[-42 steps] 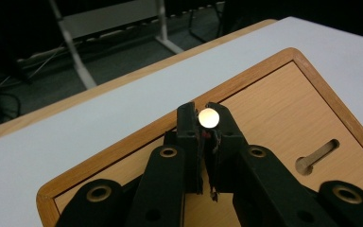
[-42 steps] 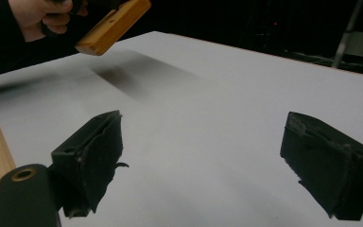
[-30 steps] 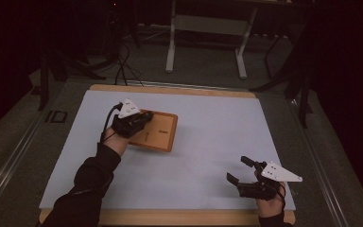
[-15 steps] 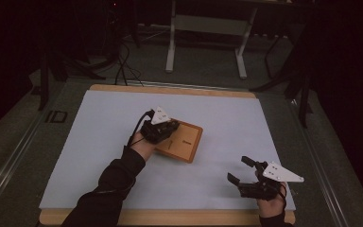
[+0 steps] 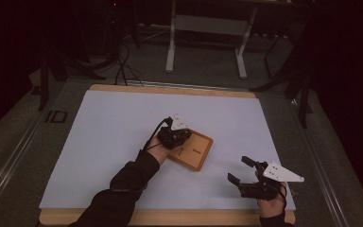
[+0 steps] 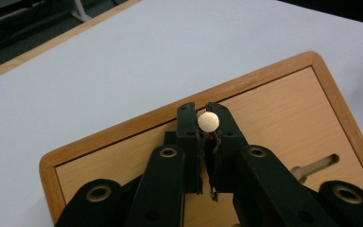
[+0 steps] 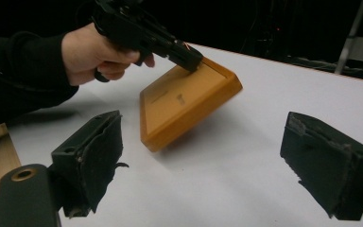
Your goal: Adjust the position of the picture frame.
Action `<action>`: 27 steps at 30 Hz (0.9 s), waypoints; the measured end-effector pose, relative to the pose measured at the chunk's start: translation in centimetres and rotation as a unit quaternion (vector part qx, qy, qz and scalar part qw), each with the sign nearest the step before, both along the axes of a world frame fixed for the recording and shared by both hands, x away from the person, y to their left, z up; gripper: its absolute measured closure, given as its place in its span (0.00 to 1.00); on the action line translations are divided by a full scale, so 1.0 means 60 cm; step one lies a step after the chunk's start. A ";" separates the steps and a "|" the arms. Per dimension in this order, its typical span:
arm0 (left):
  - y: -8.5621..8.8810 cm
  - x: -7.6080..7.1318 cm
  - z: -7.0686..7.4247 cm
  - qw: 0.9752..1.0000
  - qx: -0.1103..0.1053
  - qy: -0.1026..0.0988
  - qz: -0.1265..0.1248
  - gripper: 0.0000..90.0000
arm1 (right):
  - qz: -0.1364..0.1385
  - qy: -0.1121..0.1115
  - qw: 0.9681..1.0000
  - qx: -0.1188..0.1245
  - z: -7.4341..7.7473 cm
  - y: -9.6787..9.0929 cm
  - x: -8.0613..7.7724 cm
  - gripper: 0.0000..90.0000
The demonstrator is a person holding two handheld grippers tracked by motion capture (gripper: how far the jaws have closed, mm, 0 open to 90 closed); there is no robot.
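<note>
Holding a wooden tray (image 5: 194,150) tilted above the table (image 5: 108,123), near its middle, with the left tongs (image 6: 207,124) pinching a small round peg (image 6: 208,121) standing on the tray's face. Hovering low, toward the table's near edge from the tray and well apart from it, right tongs (image 5: 243,170) spread wide, gripping nothing.

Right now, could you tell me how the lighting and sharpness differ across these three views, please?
High view: dim, dark surroundings, the table the one lit area, the board small and soft. Left gripper view: bright and even, board grain crisp, the round peg between the jaws sharp. Right gripper view: black background, the raised board slightly blurred at its edges, a soft shadow beneath it.
</note>
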State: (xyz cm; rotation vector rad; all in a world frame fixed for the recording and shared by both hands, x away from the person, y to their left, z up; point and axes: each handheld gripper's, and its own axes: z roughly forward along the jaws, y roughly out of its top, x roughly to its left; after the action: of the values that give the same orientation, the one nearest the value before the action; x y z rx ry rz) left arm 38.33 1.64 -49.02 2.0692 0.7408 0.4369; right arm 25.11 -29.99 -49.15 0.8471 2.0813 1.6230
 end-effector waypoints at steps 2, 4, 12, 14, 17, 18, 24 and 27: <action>-0.007 0.003 -0.004 1.000 0.004 0.002 0.000 0.95 | 0.001 0.000 1.000 0.000 0.000 0.000 0.000 0.15; -0.015 0.007 -0.009 1.000 0.006 0.004 0.000 0.95 | 0.001 0.002 1.000 0.000 0.000 0.000 0.000 0.15; -0.037 0.023 -0.032 1.000 0.012 0.013 0.001 0.95 | 0.000 0.003 1.000 0.003 -0.001 -0.003 0.001 0.15; -0.041 0.025 -0.037 1.000 0.014 0.016 0.002 0.95 | -0.001 0.003 1.000 0.003 -0.001 -0.003 0.002 0.15; -0.046 0.028 -0.044 1.000 0.018 0.019 0.000 0.95 | 0.000 0.004 1.000 0.002 -0.001 -0.003 0.002 0.15; -0.047 0.030 -0.045 1.000 0.016 0.022 -0.001 0.95 | 0.000 0.004 1.000 0.002 -0.001 -0.003 0.002 0.15; -0.051 0.036 -0.054 0.999 0.016 0.031 0.001 0.95 | 0.002 0.005 1.000 0.003 -0.002 -0.003 0.002 0.15; -0.055 0.039 -0.059 0.999 0.019 0.039 -0.001 0.95 | 0.002 0.007 1.000 0.004 -0.002 -0.004 0.002 0.15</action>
State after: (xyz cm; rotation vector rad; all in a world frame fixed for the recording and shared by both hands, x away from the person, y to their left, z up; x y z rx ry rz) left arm 40.68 -1.65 -52.59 2.1316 0.7826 0.3730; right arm 25.23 -30.20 -49.26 0.8596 2.0880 1.6327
